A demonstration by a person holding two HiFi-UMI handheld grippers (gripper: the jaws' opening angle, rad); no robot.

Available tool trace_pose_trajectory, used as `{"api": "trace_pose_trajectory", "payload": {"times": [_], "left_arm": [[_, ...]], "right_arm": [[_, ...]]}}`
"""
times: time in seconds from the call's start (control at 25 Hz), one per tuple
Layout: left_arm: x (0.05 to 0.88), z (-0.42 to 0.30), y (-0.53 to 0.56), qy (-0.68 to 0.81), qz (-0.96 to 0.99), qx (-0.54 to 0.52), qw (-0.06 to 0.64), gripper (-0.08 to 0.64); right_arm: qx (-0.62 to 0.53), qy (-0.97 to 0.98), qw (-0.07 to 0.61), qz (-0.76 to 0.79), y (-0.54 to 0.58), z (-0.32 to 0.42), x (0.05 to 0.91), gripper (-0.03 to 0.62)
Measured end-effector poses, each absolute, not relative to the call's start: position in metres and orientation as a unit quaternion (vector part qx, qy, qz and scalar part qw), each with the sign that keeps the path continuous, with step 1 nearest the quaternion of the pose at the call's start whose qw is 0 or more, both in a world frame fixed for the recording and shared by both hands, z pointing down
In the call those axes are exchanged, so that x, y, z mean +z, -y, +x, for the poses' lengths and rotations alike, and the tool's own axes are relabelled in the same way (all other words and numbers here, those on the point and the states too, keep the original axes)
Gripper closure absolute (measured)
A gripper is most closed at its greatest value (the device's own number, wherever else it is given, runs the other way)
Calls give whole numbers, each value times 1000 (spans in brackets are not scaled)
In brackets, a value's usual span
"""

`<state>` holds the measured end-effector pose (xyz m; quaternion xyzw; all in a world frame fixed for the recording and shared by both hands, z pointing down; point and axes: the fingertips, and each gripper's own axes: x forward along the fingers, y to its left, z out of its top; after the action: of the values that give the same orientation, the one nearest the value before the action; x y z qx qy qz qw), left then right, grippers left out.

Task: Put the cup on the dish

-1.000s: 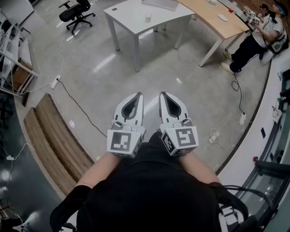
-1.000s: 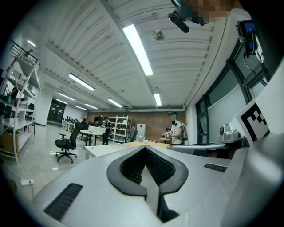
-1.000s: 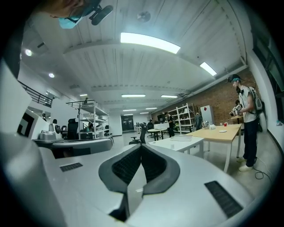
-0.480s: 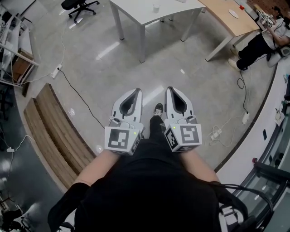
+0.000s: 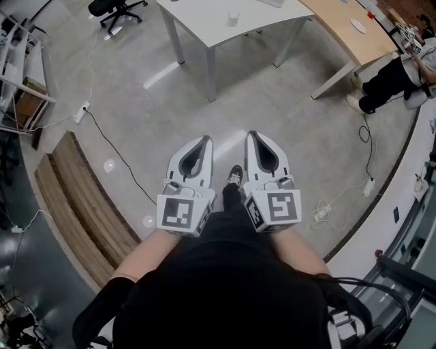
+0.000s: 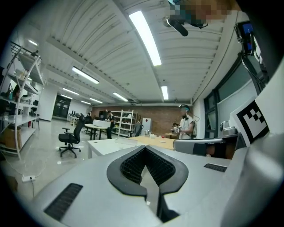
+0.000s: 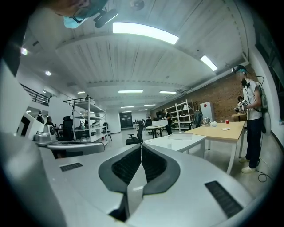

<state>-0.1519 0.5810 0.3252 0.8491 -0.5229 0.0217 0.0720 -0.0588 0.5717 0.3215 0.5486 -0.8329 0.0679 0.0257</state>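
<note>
Head view: left gripper [image 5: 204, 141] and right gripper [image 5: 253, 135], jaws clenched, empty; cup [image 5: 234, 16] noted on far white surface [image 5: 201, 20], dish [image 5: 357, 25] farther right; approach judged in hand, jaws to be parted at cup.

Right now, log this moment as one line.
left tool: shut, empty | right tool: shut, empty | cup: on white table, untouched | dish: on wooden table | task: not started

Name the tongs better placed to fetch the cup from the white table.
Right, marginally. The left tongs and right tongs are both shut, empty, side by side, far off; the cup stands roughly centred ahead, but the dish lies to the right.
</note>
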Motion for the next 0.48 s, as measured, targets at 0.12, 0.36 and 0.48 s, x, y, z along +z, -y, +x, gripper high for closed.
{"api": "trace_pose_trajectory", "payload": {"times": [0.12,0.36,0.48], "left_arm": [[332,-137,-547,515,854,18,75,554],[333,-107,-485,514,853,27,81,554],[332,-94,-458,519,850,41,78,554]], "right_arm": [[76,831,28,551,-538,-49,332,578],[82,841,32,534,-479,-31,333,578],[84,845,34,527,-455,-19,333,578]]}}
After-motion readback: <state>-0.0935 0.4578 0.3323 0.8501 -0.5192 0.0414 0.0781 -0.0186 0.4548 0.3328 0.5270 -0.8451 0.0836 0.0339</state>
